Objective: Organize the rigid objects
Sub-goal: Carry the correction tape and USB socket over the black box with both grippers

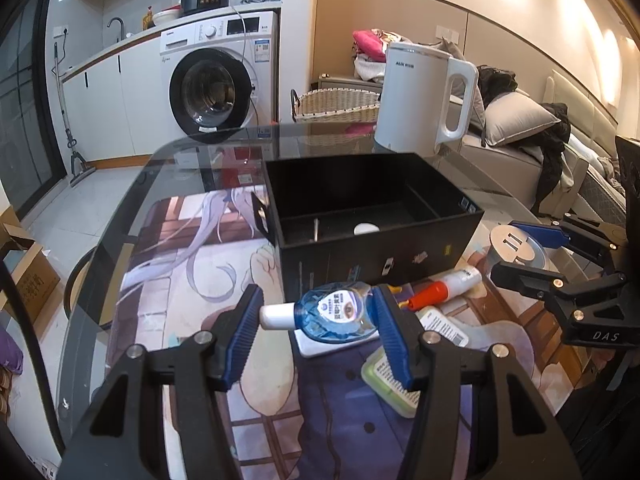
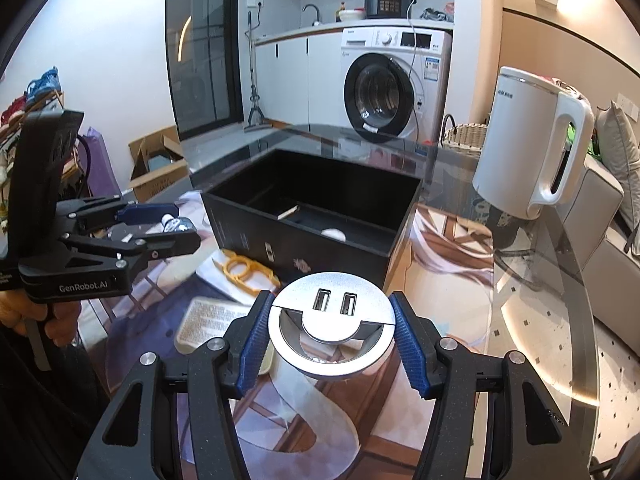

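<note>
Left gripper (image 1: 316, 316) fingers clamp one blue bottle (image 1: 334, 314); right gripper (image 2: 332, 330) fingers clamp one silver USB socket (image 2: 332, 320). One black box (image 1: 372, 216) (one white item inside) stands centre.

I am working in a lived-in home, a small open-plan flat. Evidence: a front-loading washing machine (image 2: 394, 82) built under a counter with a sink tap (image 2: 311, 11) and a pressure cooker (image 2: 387, 0) on top; a bed with a grey pillow (image 1: 520, 118) and piled clothes; a wicker basket (image 1: 336, 105); an electric kettle (image 1: 424, 98) on the glass table (image 2: 532, 320).
</note>
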Demonstrator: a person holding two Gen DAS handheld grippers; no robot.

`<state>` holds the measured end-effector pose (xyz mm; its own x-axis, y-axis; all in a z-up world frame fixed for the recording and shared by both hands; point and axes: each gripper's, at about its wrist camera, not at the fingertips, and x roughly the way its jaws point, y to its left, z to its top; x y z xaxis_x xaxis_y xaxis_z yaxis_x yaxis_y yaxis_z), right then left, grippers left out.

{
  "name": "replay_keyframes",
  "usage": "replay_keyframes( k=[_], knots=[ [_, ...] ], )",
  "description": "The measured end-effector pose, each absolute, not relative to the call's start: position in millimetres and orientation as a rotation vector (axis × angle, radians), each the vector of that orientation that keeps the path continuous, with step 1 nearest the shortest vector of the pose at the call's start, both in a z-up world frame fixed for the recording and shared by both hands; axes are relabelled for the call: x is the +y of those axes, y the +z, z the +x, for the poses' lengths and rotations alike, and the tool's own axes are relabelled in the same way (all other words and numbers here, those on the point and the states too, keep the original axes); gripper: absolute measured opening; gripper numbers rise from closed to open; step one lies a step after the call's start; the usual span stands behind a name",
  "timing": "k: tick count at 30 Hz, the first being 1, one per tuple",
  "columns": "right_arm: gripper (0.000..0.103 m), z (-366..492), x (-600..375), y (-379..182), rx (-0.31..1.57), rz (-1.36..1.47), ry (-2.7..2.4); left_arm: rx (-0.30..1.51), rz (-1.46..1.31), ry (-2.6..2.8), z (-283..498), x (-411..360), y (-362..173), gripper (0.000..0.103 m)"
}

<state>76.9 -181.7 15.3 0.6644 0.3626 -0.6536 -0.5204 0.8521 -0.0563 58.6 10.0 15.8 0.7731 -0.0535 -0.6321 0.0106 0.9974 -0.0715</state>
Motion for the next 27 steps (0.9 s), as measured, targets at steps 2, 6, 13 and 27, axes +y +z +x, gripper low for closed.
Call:
replay_keyframes(
  k=[2, 6, 13, 27],
  knots=[
    [0.058, 77, -182, 20, 0.663, -0.238, 0.508, 0.671, -0.068, -0.030, 59, 10, 21, 0.056],
    [0.058, 80, -182, 28, 0.636, -0.216, 0.513, 0.640, -0.068, -0.029, 63, 11, 31, 0.056],
    [0.058, 88, -182, 39, 0.601, -0.188, 0.500, 0.607, -0.055, -0.030, 72, 9, 46, 0.056],
    [0.058, 103, -181, 57, 0.560, -0.164, 0.476, 0.578, -0.054, -0.027, 94, 8, 58, 0.056]
  ],
)
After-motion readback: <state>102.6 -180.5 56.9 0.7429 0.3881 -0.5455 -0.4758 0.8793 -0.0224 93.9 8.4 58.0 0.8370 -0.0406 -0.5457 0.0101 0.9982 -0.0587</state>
